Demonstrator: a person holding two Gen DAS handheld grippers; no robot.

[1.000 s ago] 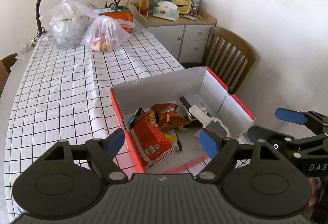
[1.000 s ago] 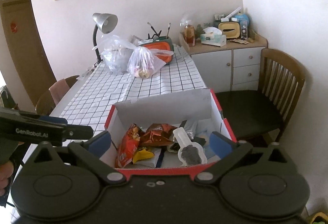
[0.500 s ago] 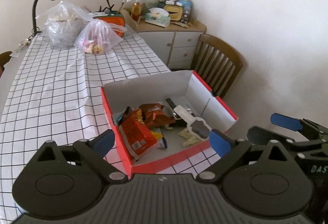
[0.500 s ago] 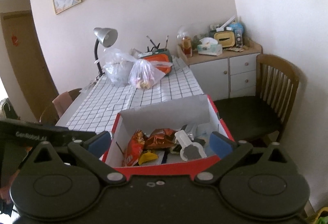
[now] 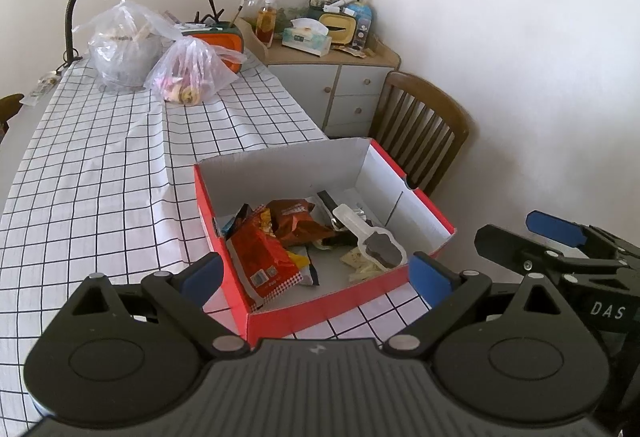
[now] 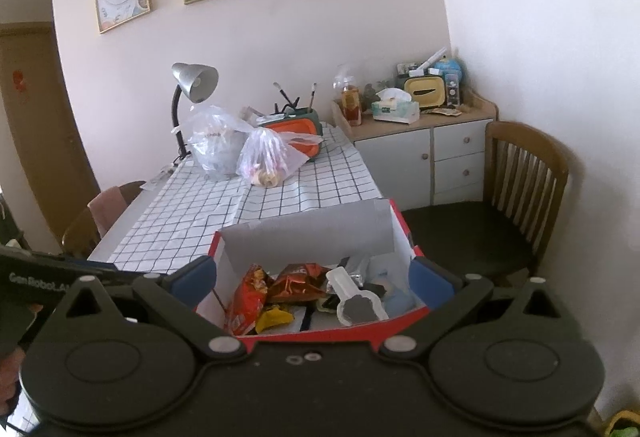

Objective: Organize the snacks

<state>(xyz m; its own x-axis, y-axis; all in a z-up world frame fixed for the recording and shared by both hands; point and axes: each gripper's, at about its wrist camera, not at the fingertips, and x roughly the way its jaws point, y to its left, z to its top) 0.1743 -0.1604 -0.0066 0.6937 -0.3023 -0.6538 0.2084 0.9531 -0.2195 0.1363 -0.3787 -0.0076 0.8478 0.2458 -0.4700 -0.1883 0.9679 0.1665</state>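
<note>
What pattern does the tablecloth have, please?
White tablecloth with a black grid; clearest in the left wrist view.

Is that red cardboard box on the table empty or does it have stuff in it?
Partly filled: the red cardboard box is lidless, with orange snack packets lying loose on its white floor.

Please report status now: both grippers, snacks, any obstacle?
Left gripper and right gripper open, empty. Snack packets inside red box. Nothing in the way.

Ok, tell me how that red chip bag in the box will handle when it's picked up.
The red chip bag looks crinkled and puffy, so it is probably light and will likely crumple rather than hold its shape. Its glossy film may slip between the pads. It leans on the box wall over other packets, so lifting it could shift them.
</note>
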